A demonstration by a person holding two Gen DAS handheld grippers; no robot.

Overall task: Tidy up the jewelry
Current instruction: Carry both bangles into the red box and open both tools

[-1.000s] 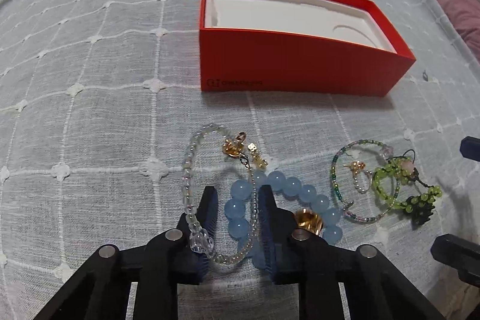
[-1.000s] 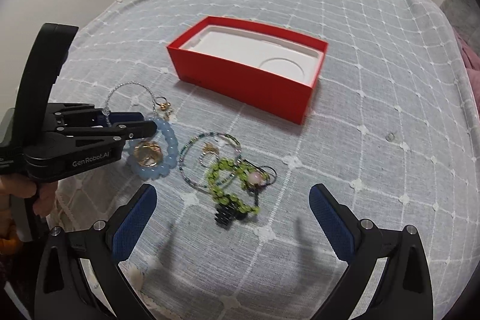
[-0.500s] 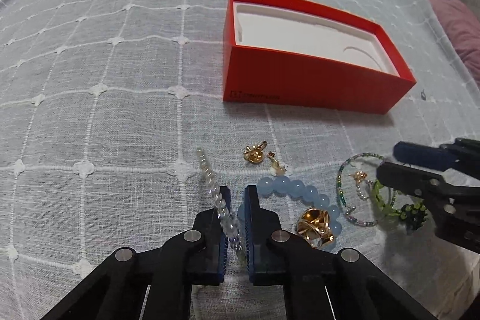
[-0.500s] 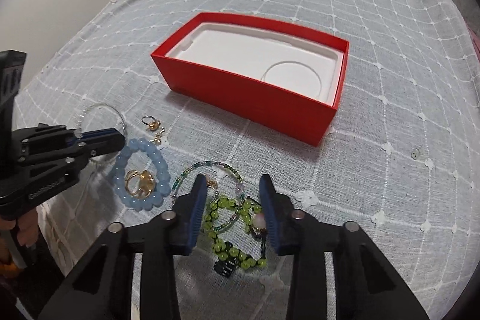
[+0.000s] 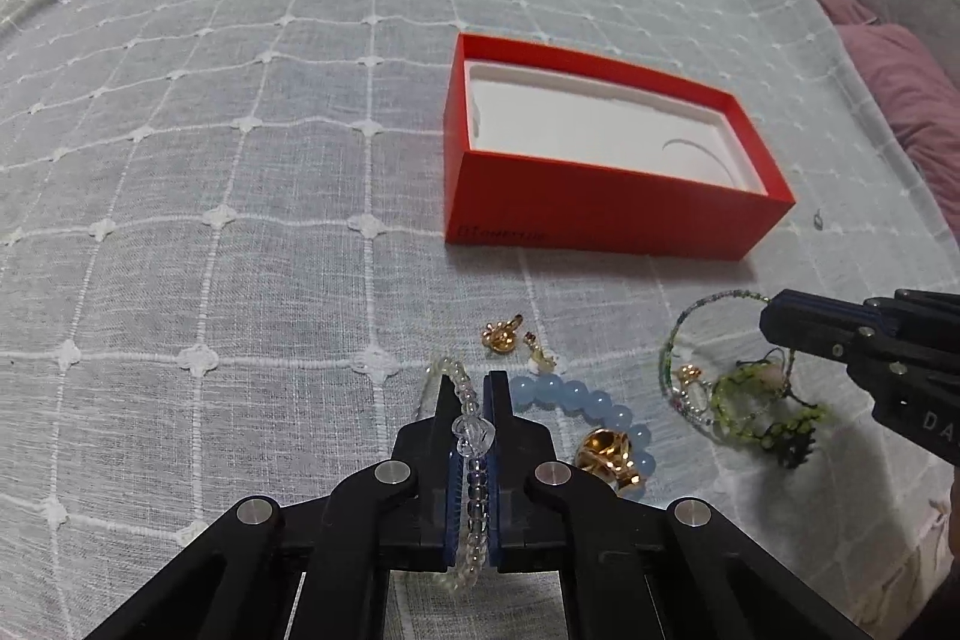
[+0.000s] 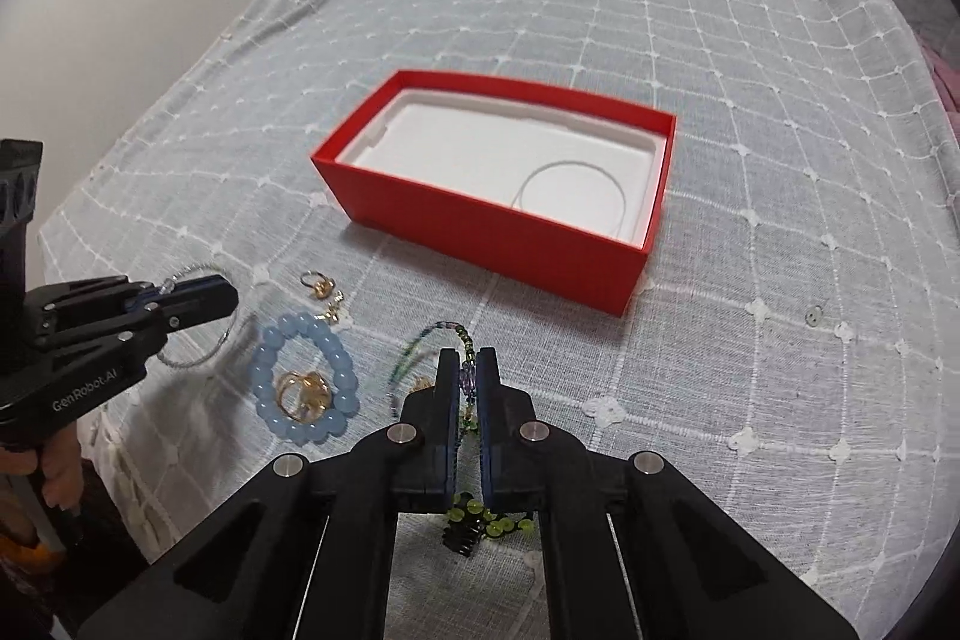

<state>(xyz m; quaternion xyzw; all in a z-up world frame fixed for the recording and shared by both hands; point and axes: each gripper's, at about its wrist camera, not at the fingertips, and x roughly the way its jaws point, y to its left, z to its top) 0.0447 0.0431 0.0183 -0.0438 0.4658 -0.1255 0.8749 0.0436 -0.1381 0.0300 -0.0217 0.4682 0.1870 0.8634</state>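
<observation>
Bedspread (image 5: 240, 100), grey with a white grid, carries an open red box (image 5: 600, 214) with a white insert. Nearer lie a pale-blue bead bracelet (image 6: 270, 346) and gold ring (image 6: 303, 394). Left tool (image 5: 474, 400) pinches a clear bead bracelet (image 5: 474, 436); right tool (image 6: 467, 376) pinches a thin green-purple bead strand (image 6: 408, 358).

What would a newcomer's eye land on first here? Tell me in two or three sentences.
The open red box with its white insert, alone mid-bedspread, grabs the eye first. Next, the two black grippers: the left gripper is shut on a clear bead bracelet, the right gripper on a thin multicoloured bead loop. Between them lies a pale blue bead bracelet around a gold ring.
</observation>
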